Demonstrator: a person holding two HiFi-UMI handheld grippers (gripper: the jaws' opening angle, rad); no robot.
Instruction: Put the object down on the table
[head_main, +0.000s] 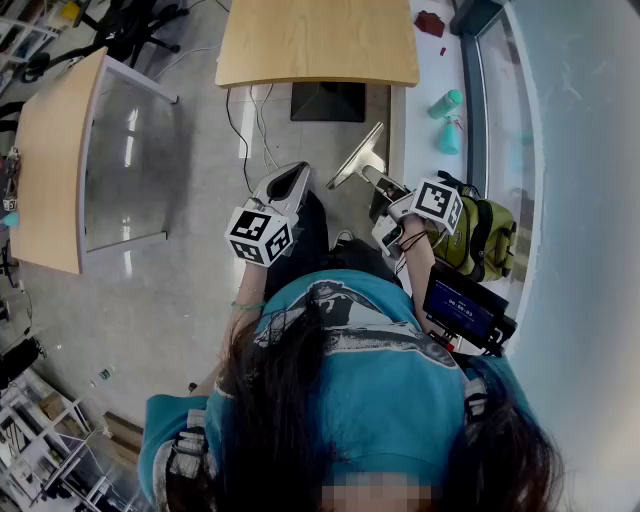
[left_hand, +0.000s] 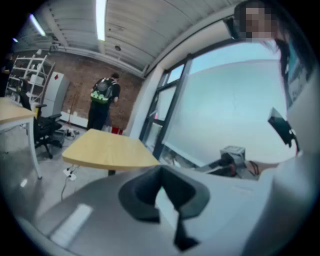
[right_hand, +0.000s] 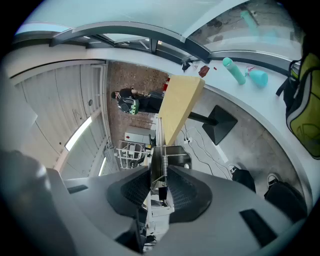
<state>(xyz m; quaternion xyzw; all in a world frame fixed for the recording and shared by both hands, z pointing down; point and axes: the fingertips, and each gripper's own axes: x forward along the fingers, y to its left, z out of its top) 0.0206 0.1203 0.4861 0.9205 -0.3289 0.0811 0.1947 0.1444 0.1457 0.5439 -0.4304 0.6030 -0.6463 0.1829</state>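
metal tool with a spring (head_main: 355, 158), that's what is being carried, and it's hanging in the air over the grey floor (head_main: 190, 290), short of the near right corner of the wooden table (head_main: 315, 45), not resting on anything. the right gripper (head_main: 385, 193) is clamping it: in the right gripper view both dark ribbed pads are pressing on the tool's narrow body, spring and shiny plate sticking out past the jaws, tip aimed slightly downward. the flat silvery end is pointing toward the table's black base (head_main: 328, 100).

the left gripper (head_main: 297, 170) is riding just beside it, to the left. in the left gripper view its jaws are standing a narrow gap apart, pale light showing through and nothing between them.

the person's teal shirt (head_main: 360, 370) is filling the bottom of the head view. on the right, a green backpack (head_main: 482, 238) is sitting beside the right arm, and two teal bottles (head_main: 446, 104) are lying on the white sill. a second wooden table (head_main: 50, 160) is standing well off to the left.
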